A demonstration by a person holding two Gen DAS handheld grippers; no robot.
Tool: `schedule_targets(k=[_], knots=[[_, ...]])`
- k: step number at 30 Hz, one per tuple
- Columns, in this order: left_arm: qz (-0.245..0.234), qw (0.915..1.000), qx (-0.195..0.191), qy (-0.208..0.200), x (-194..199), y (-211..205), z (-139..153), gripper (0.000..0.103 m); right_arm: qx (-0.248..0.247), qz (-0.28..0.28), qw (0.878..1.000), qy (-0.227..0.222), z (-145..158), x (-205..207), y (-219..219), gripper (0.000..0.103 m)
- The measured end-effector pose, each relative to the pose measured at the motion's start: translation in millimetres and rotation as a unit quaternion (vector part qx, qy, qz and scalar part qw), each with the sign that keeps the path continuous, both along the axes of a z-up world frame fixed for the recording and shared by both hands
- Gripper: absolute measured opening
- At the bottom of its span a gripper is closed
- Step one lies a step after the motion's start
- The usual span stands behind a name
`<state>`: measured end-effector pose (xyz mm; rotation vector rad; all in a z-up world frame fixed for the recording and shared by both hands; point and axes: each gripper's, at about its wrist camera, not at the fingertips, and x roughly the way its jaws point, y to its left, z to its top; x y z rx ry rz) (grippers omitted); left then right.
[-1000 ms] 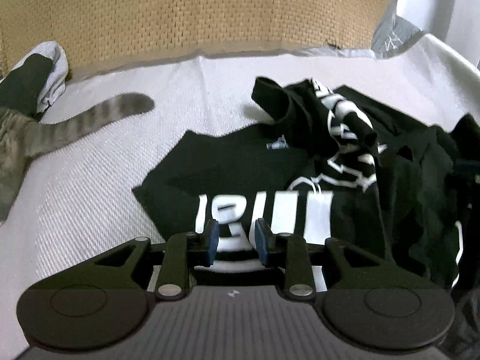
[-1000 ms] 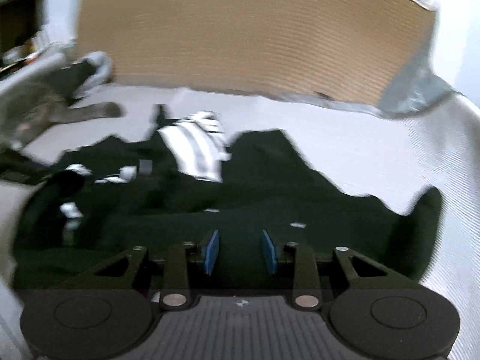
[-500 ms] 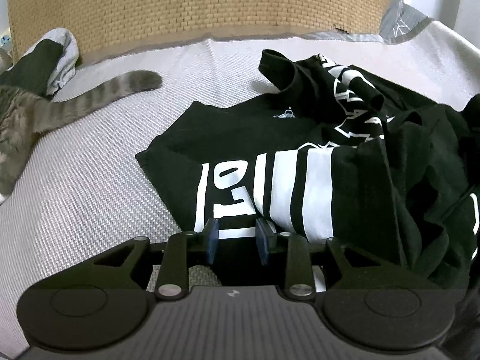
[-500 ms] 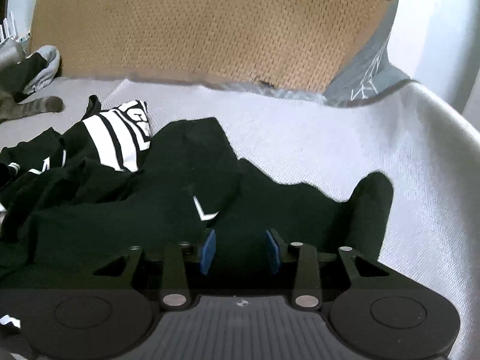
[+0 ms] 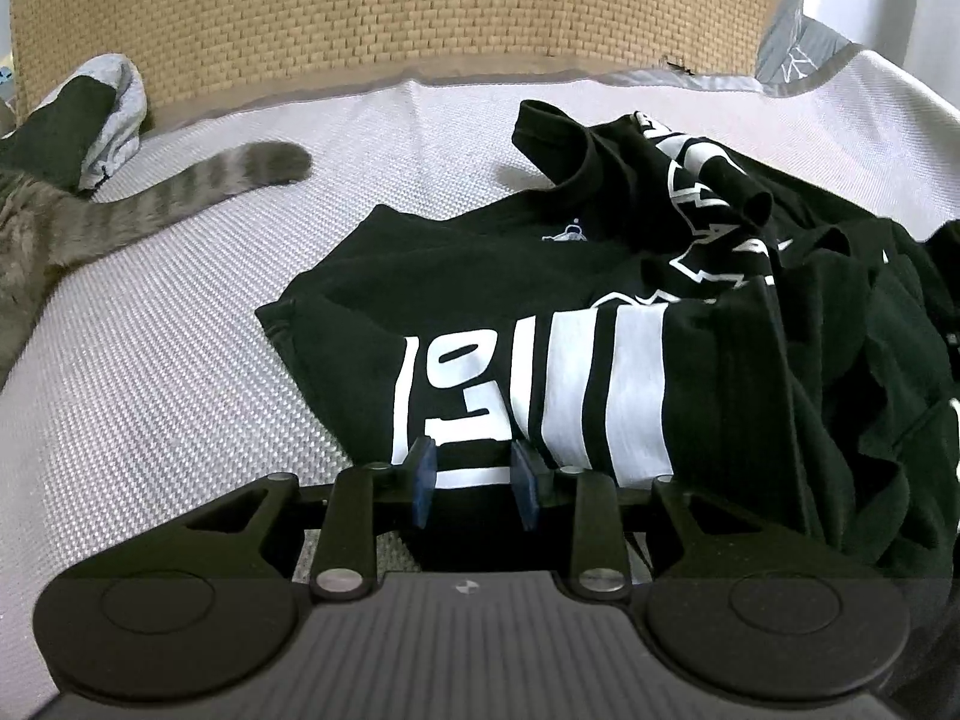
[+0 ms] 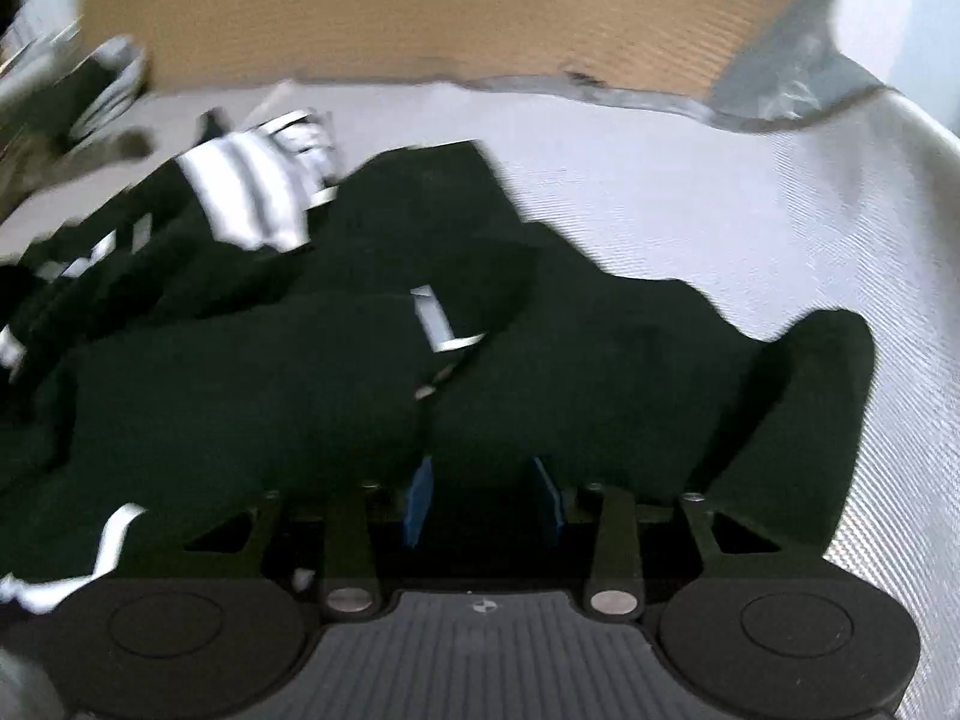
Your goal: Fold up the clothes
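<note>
Finds the black T-shirt (image 5: pixel 480 264) laid out flatter than a second ago, with its white numerals and broad stripes now showing in full where only a crumpled part of the print showed then. Keeps the left gripper (image 5: pixel 474 477) low over the shirt's near hem, blue pads parted part way, cloth visible between them but not pinched. Brings the right gripper (image 6: pixel 483 495) closer over the heap of black clothes (image 6: pixel 270 390) than half a second ago, in a view now smeared by motion; pads spread there too, over dark fabric, gripping nothing that shows. Places shirt and heap touching, toward the right side of a white woven cover (image 5: pixel 180 360). Leaves a striped grey cat's tail (image 5: pixel 210 186) stretched across the cover's far left, beside a grey and black garment (image 5: pixel 114 102). Backs it all with a tan woven panel (image 5: pixel 420 6) standing along the far edge.
</note>
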<state>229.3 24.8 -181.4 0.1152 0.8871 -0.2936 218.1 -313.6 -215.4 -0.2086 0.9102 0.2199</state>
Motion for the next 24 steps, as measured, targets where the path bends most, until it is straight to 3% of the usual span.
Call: schedule_targets(k=[4, 11, 17, 24], knots=[[0.012, 0.9998, -0.015, 0.003, 4, 0, -1, 0.029, 0.008, 0.031, 0.999, 0.022, 2, -11, 8, 0.036], [0.003, 0.9999, -0.012, 0.005, 11, -3, -2, 0.029, 0.000, 0.089, 0.995, 0.033, 3, -30, 33, 0.018], [0.000, 0.9999, -0.015, 0.005, 15, -4, -2, 0.028, 0.026, 0.127, 0.990, 0.049, 1, -41, 49, 0.004], [0.000, 0.9998, -0.017, 0.006, 19, -5, -2, 0.027, 0.036, 0.168, 0.983, 0.064, -1, -50, 71, 0.004]])
